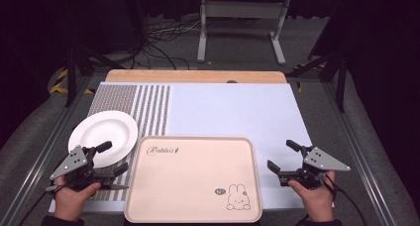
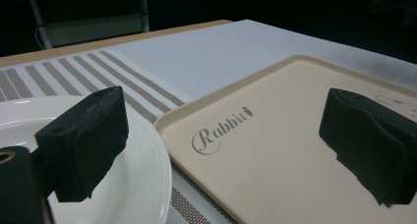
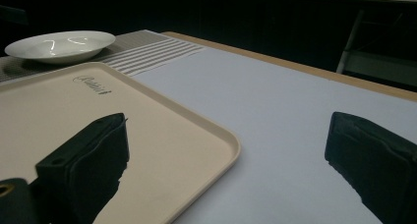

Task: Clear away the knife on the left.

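Apparently nothing is gripped yet: the left hand-held gripper gapes empty by the white plate, the right hand-held gripper equally wide beside the tray. Taking the plate rim squarely looks wisest.

One white plate, beside the left gripper. One beige tray, between both grippers. One striped mat. One white sheet ahead of the right gripper.
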{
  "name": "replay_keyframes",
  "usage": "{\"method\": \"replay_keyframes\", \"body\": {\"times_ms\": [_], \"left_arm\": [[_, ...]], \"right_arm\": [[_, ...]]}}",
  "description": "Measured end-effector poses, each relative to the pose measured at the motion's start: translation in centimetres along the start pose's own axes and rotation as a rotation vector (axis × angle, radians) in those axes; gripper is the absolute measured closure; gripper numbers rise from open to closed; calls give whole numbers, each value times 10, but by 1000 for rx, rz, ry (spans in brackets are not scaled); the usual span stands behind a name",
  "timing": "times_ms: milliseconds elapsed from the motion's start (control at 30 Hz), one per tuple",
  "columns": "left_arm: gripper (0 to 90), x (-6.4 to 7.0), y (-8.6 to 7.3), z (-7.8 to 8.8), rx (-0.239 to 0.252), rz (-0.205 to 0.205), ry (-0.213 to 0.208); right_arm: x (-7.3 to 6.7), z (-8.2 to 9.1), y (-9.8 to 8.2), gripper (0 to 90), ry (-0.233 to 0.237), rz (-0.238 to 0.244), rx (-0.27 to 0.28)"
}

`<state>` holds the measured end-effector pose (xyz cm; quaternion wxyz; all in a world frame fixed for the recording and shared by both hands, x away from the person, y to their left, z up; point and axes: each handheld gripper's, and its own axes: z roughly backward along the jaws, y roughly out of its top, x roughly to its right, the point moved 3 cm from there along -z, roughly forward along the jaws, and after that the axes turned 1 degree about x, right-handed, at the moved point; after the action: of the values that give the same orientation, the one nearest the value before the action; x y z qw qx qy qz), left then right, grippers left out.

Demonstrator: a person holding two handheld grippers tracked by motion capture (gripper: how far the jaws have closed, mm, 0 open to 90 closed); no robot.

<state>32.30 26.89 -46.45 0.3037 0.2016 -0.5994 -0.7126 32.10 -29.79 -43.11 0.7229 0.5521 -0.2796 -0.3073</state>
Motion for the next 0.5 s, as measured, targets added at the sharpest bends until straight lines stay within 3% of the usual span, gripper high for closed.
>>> {"method": "replay_keyframes", "body": {"times_ms": [167,333,500], "left_arm": [[65,-2,1,2,5,11,7],[78,-2,1,1,-12,-4,11],[88,-1,2,-1,-46,6,-29]], "right_arm": [[-1,-1,-1,37,-5,-6,-6],[-1,-1,-2,40,-5,-9,-12],[-2,-2,-2,47,3,-9,-14]]}}
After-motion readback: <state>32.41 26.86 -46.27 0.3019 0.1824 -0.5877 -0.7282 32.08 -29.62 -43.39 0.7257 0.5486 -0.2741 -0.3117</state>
